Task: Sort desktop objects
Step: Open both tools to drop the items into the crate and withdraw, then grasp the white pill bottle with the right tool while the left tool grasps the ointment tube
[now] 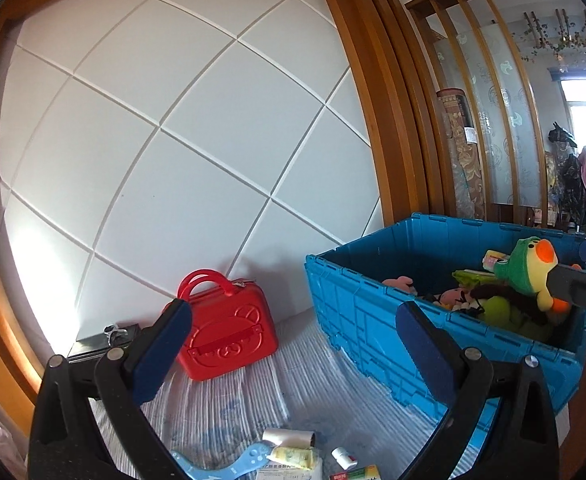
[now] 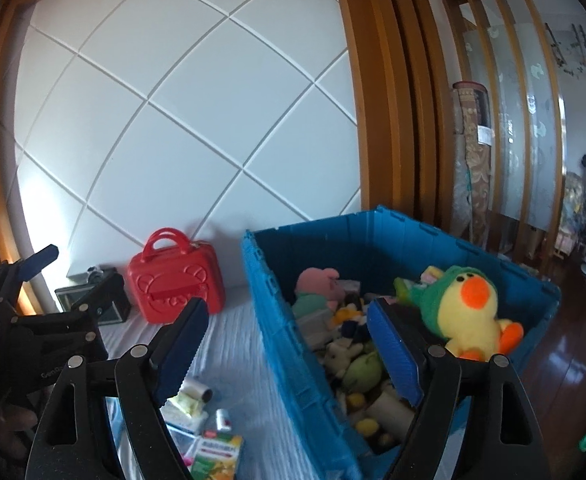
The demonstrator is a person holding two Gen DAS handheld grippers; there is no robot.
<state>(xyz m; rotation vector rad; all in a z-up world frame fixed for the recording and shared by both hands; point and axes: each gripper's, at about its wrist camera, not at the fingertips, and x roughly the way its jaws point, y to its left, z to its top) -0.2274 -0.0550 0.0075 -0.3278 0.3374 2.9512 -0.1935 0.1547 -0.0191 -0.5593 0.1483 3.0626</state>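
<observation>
Blue plastic forms the big storage crate that fills the space ahead of the right gripper, whose jaws stand wide apart with nothing pressed between the pads; the crate's near left wall runs up between them. Just beyond the right-hand finger, a yellow duck plush in a green hood sits on top of the heap inside the crate, close to the finger, though contact cannot be told. Deeper in the crate, further left, lies a pink pig plush among other small soft toys.

From the left wrist view, the left gripper is also spread wide and empty, and the striped cloth on the desk shows between its fingers. Ahead of its left finger stands a red toy suitcase with a bear face moulded on it, upright against the white panelled wall. The crate lies ahead and to the right of this gripper, with the duck plush at its far right, beside a black finger of the other gripper.

Low and near, between the left gripper's fingers, loose items lie on the cloth: a white roll, a yellow-green tube, a small white bottle and a light blue curved plastic piece. A green and yellow box lies near the right gripper's left finger
</observation>
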